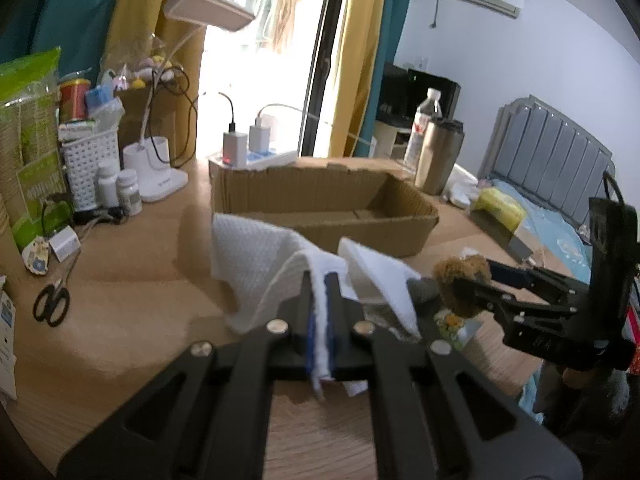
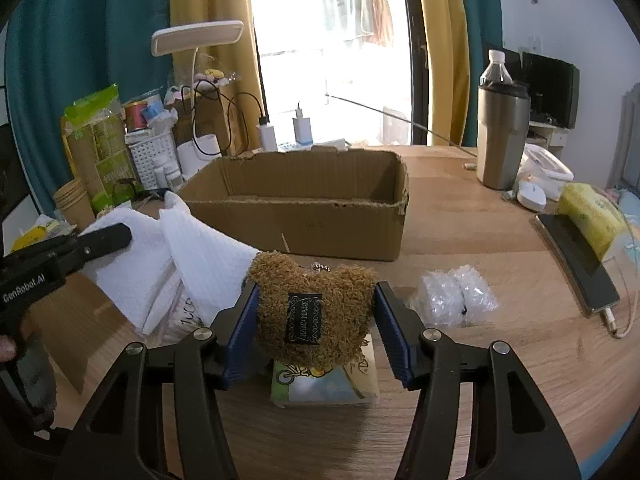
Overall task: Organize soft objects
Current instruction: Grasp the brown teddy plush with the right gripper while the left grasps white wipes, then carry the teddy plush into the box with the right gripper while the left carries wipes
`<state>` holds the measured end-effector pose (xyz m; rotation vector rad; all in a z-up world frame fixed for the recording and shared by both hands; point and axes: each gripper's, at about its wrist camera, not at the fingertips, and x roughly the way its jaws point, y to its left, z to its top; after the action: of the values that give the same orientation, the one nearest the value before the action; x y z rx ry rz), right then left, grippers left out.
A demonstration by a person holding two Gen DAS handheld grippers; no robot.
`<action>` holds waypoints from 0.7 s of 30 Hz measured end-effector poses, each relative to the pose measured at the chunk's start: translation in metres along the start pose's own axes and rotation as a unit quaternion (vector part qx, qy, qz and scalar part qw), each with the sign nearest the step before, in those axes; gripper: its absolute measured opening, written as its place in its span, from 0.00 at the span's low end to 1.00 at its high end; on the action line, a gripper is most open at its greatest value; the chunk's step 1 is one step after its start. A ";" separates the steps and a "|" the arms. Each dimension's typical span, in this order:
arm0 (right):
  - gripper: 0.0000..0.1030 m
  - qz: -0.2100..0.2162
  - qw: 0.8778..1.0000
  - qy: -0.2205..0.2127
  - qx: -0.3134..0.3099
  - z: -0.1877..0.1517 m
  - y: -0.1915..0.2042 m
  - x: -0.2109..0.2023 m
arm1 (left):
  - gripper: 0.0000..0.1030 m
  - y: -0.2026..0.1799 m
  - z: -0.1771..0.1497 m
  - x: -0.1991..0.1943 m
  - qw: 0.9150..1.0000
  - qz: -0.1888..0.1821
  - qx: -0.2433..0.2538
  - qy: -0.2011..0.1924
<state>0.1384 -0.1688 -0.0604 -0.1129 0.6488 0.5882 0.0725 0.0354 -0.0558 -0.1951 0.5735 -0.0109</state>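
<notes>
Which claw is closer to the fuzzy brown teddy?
Right. The right claw grips the teddy between its pads. The left claw is beside it, pinching the white towel.

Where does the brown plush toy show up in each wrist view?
Left wrist view: the brown plush toy sits right of centre, pinched in the right hand-held gripper.
Right wrist view: the toy fills the lower centre, between that gripper's blue pads.
Shared landmark: the cardboard box behind it.

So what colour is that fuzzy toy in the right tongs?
Golden brown plush toy, with a small black label; clearest in the right wrist view.
</notes>
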 end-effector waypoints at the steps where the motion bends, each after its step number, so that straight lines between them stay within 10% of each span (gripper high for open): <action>1: 0.58 0.000 1.000 -0.002 0.000 0.002 0.000 -0.002 | 0.04 0.001 0.002 -0.003 1.000 0.000 -0.001 -0.004; 21: 0.58 0.001 0.999 -0.046 -0.007 0.050 -0.005 -0.017 | 0.04 0.003 0.069 -0.041 0.997 0.007 0.014 -0.081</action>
<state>0.1572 -0.1672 -0.0105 -0.0977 0.5553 0.5966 0.0753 0.0531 0.0223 -0.1635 0.4121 0.0113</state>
